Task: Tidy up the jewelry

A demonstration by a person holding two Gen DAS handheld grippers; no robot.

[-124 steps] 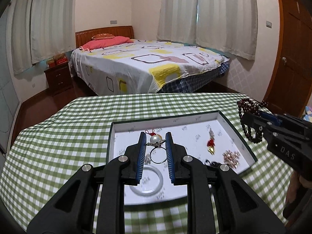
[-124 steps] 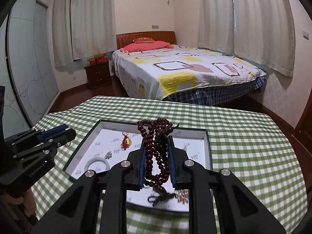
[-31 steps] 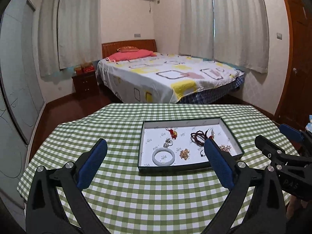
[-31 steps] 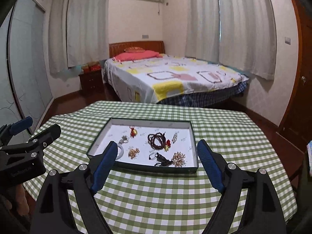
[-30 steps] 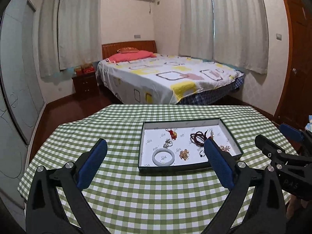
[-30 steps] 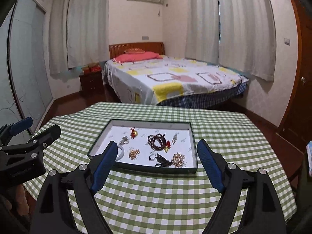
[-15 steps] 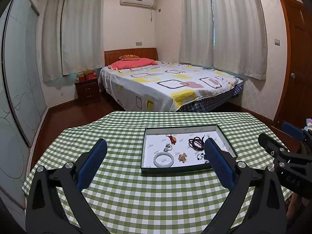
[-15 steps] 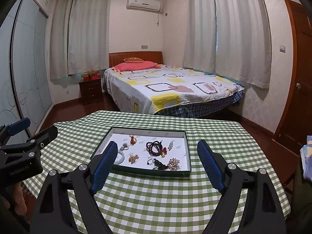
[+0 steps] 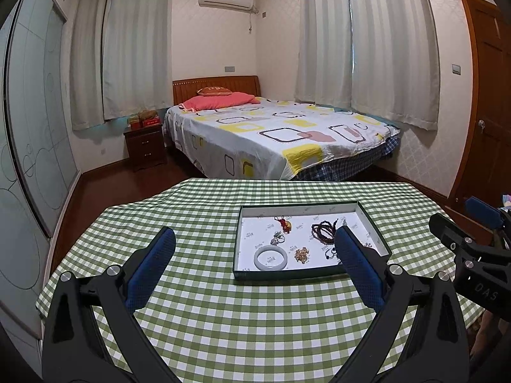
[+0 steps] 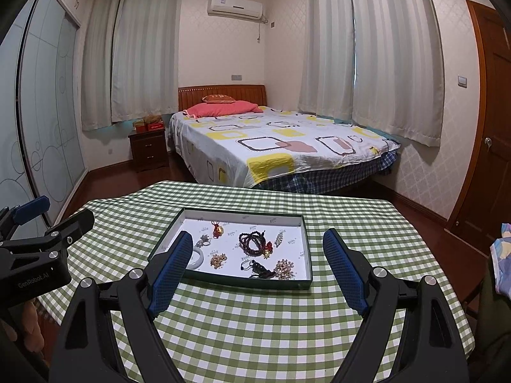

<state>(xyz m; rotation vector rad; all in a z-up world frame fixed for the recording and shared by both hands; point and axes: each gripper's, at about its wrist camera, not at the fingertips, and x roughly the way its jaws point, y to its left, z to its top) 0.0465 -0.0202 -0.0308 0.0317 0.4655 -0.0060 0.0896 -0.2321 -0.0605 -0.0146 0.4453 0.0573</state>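
Tongs [image 9: 255,239] withdrawn, tray [image 9: 306,275] unobstructed

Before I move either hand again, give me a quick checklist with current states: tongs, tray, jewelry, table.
1. Left tongs open and empty: ok, the blue pads stand wide apart with nothing between them.
2. Right tongs open and empty: ok, same.
3. Both tongs clear of the tray: ok, they hang over the checked tablecloth on the near side.
4. Dark bead bracelet inside the tray: ok.
5. White bangle inside the tray: ok, lying flat near the front left corner.
6. Stray jewelry left on the tablecloth: ok for the cloth that shows; the parts behind the tongs cannot tell.
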